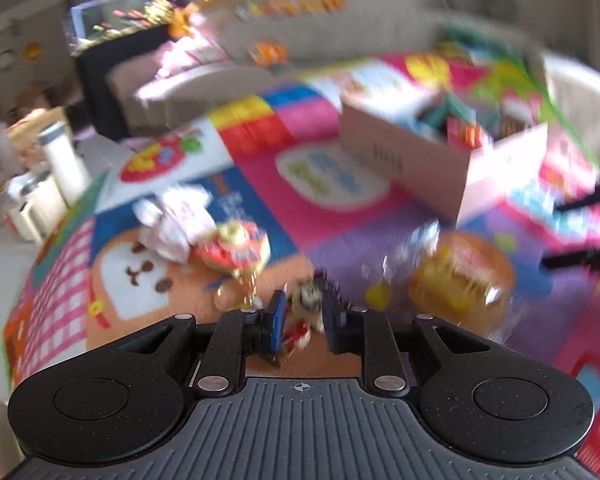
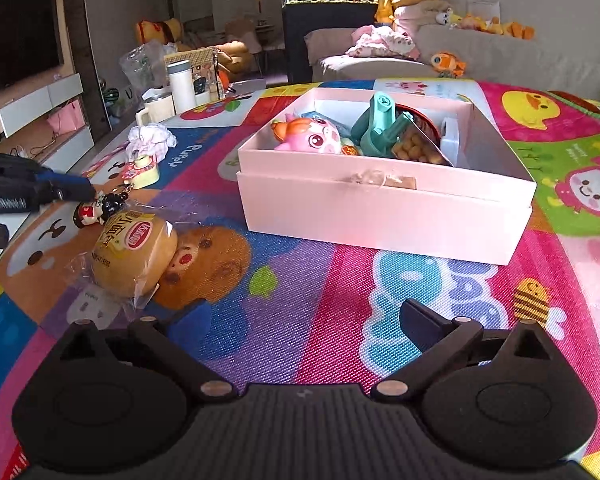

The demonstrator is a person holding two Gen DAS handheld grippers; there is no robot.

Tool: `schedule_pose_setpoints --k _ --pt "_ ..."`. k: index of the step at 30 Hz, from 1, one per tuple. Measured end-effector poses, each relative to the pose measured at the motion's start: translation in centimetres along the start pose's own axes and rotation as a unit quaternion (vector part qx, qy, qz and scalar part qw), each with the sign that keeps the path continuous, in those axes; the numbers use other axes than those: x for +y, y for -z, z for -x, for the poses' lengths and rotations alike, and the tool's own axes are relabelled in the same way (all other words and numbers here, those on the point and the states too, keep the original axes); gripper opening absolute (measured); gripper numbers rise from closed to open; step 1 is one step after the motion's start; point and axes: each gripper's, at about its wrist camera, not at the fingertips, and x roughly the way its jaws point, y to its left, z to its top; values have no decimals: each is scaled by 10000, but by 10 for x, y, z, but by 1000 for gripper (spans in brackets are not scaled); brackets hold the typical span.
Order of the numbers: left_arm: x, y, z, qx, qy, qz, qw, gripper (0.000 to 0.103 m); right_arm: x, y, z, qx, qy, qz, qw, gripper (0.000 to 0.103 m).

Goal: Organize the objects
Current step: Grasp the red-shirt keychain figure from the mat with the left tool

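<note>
Pink cardboard box, open-topped and already holding several toys, sits on the bright patchwork play mat; outside it, to its left, lie a small black-haired doll keychain in red and white, a round bun in clear wrap touching it, and farther back a red and yellow charm keychain. The left tongs stand narrow with the doll between the pads, but blur hides whether they press on it, so I cannot tell if it is grasped; the right tongs are spread wide and empty, low over the mat near the bun. The step in hand looks like picking up the doll; pinch its body rather than the ring or chain, confirm a firm hold before lifting, and keep clear of the bun's loose wrap; carry it over the box wall, then release low; the right tongs could take the bun across its width.
</note>
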Motion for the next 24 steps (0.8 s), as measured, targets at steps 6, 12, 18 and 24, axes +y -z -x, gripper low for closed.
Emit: schedule_pose_setpoints --k 6,12,18,24 --pt "9 -4 -33 382 -217 83 9990 37 -2 -1 -4 124 -71 -56 9999 101" --pt "7 -1 -27 290 67 1051 9940 32 -4 0 -4 136 -96 -116 9998 103" --pt "-53 22 6 114 574 1072 9925 32 1 -1 -7 203 -13 7 9998 103" --pt "-68 40 19 -122 437 1428 9887 34 8 -5 -15 377 149 200 9990 103"
